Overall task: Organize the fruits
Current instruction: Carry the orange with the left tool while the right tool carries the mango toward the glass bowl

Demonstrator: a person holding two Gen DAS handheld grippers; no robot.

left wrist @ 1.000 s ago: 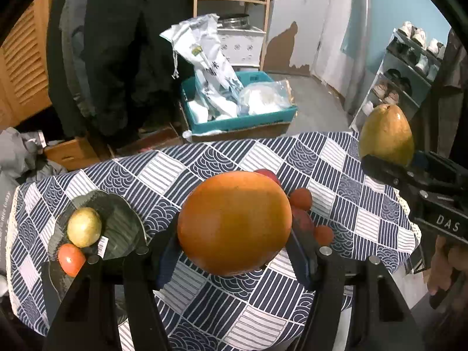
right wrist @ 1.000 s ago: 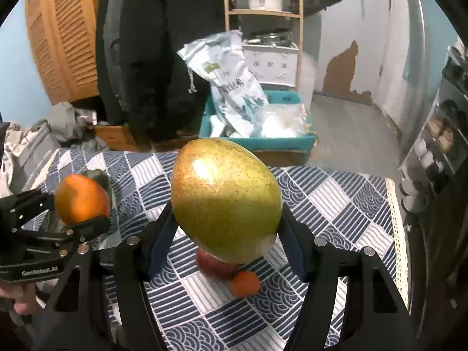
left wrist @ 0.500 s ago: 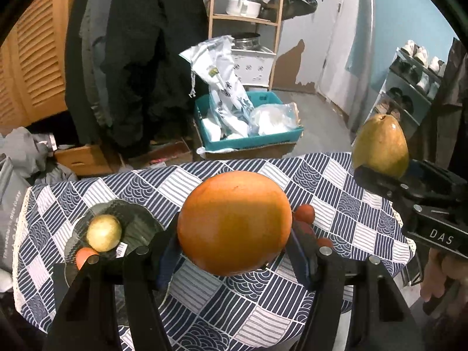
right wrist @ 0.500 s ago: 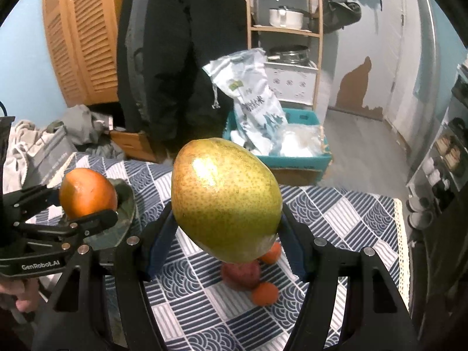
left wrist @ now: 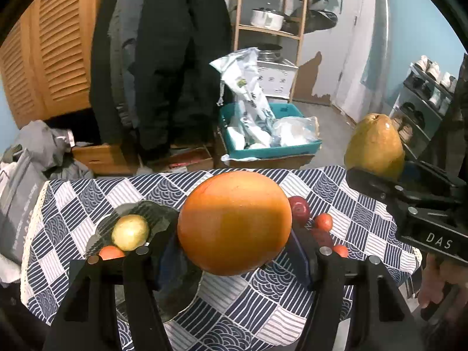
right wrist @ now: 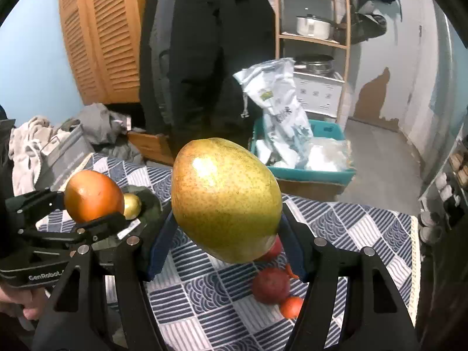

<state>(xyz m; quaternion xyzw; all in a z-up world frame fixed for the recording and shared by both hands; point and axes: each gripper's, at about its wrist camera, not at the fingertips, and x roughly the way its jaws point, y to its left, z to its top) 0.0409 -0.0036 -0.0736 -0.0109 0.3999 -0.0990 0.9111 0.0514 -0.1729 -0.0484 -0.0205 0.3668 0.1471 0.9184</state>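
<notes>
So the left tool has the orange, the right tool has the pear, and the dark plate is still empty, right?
Not quite. The left tool holds the orange and the right tool holds the pear, but the dark plate is not empty: the left wrist view shows a yellow-green fruit and a small red-orange fruit on it.

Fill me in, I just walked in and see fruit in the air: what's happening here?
A person is sorting fruit with two handheld grippers. The left gripper is shut on a large orange, and the right gripper is shut on a green-yellow pear, both raised above the patterned tablecloth. A dark plate already holds a yellowish fruit; several small red fruits lie loose on the cloth.
</notes>
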